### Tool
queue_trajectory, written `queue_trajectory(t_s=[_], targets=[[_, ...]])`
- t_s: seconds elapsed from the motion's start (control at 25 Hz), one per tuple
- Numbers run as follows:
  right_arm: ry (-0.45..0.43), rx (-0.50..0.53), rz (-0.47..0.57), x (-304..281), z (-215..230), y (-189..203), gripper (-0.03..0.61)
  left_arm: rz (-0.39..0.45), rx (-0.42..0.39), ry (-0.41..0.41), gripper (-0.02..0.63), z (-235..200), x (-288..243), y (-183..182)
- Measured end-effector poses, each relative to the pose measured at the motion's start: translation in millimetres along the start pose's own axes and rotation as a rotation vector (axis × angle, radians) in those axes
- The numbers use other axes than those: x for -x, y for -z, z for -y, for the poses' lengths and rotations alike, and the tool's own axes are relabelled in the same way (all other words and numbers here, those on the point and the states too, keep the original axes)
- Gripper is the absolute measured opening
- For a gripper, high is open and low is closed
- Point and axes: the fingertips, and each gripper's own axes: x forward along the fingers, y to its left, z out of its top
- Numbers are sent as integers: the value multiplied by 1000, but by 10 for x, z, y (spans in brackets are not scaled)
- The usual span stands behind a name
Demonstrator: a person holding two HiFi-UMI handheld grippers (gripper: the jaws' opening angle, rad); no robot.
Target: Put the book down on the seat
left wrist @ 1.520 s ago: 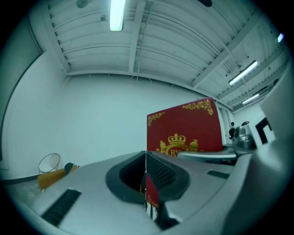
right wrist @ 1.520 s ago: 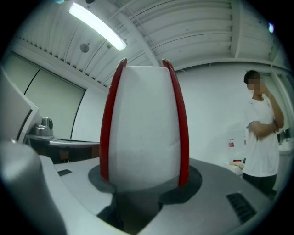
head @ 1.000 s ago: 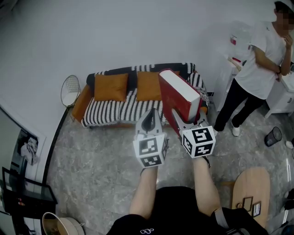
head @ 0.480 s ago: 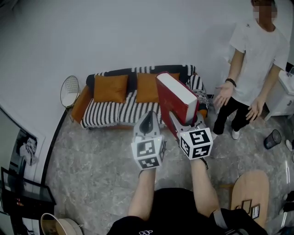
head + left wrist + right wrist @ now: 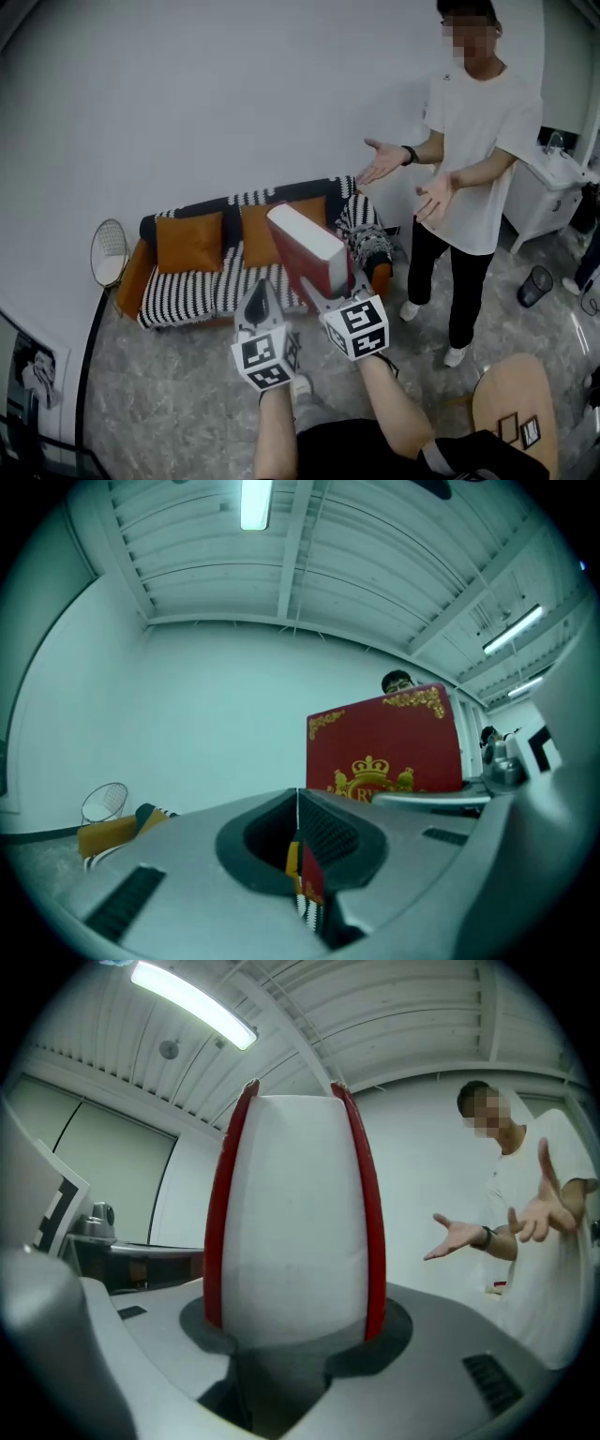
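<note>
Gripping book: right gripper (image 5: 319, 292) jaws pinching the bottom edge of the red book (image 5: 302, 246), held upright
Left gripper (image 5: 261, 292): jaws pressed together, empty, just beside the book
Book place: in the air, short of the striped sofa (image 5: 187, 281) seat
Bystander (image 5: 473, 159): palms out, right of sofa

A plain grey wall (image 5: 187, 94) stands far off; marbled floor (image 5: 169, 394) runs to a striped sofa (image 5: 192, 292) (two orange cushions (image 5: 188, 242)), with perhaps a wire chair (image 5: 110, 253) at its left.
</note>
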Motion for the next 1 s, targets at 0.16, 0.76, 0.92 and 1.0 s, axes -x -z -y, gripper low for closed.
queue_trajectory(t_s=[0.16,0.76,0.92,1.0], targets=[[19,6,-20,-282,121,64,229,-10,25,12,14,-119,-313,49],[93,-24,-72,-1469,462,269,229,-71,63,102,14,-701,-1554,317],[103,19,-53,-1911,522,52,229,-26,90,121,14,-953,-1978,118],[89,30,-72,-2122,429,78,229,-33,106,105,14,-1168,-2073,165]])
